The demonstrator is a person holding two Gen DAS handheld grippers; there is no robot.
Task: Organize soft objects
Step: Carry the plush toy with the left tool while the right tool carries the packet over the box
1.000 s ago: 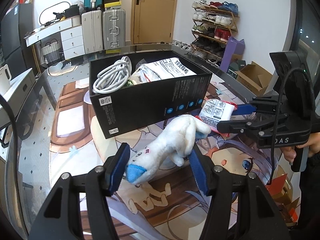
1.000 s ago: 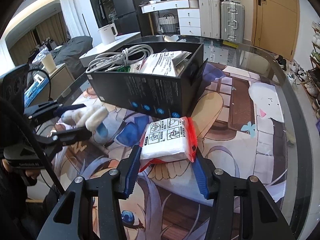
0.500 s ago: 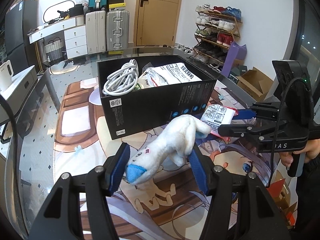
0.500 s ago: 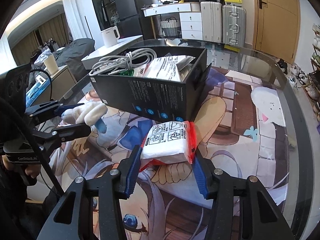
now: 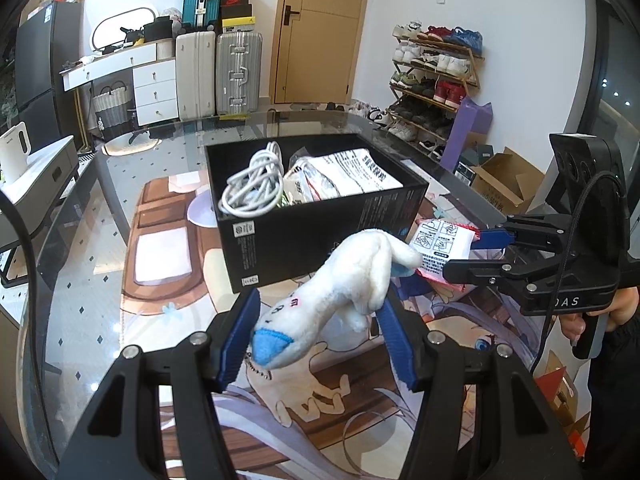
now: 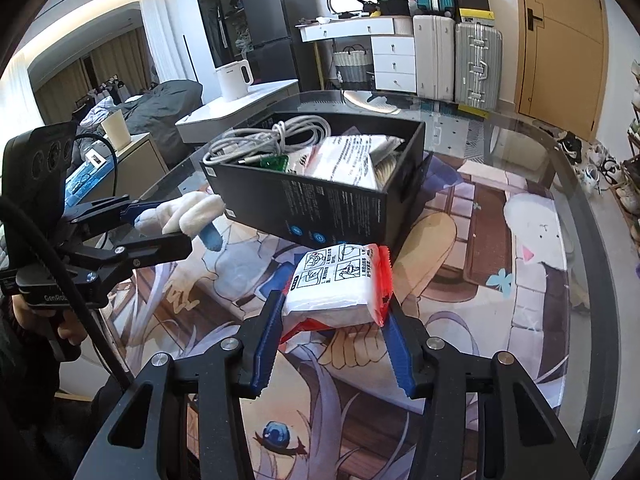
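My left gripper (image 5: 316,332) is shut on a white plush toy (image 5: 336,292) with a blue tip, held above the mat in front of the black box (image 5: 320,236). My right gripper (image 6: 332,340) is shut on a white and red tissue pack (image 6: 340,284), held near the box's (image 6: 332,204) front right corner. The box holds a coiled white cable (image 5: 252,188) and white packets (image 5: 344,176). The right gripper (image 5: 460,256) with the pack (image 5: 440,244) shows in the left wrist view. The left gripper (image 6: 192,220) with the plush (image 6: 188,212) shows in the right wrist view.
The box stands on a printed mat (image 6: 480,248) on a round glass table (image 6: 592,216). Suitcases (image 5: 220,72), a white dresser (image 5: 152,84) and a shoe rack (image 5: 432,80) stand beyond the table. A cardboard box (image 5: 504,184) sits on the floor at right.
Both grippers have risen with their loads, so the box now looks lower and farther. The plush and the tissue pack stay held.
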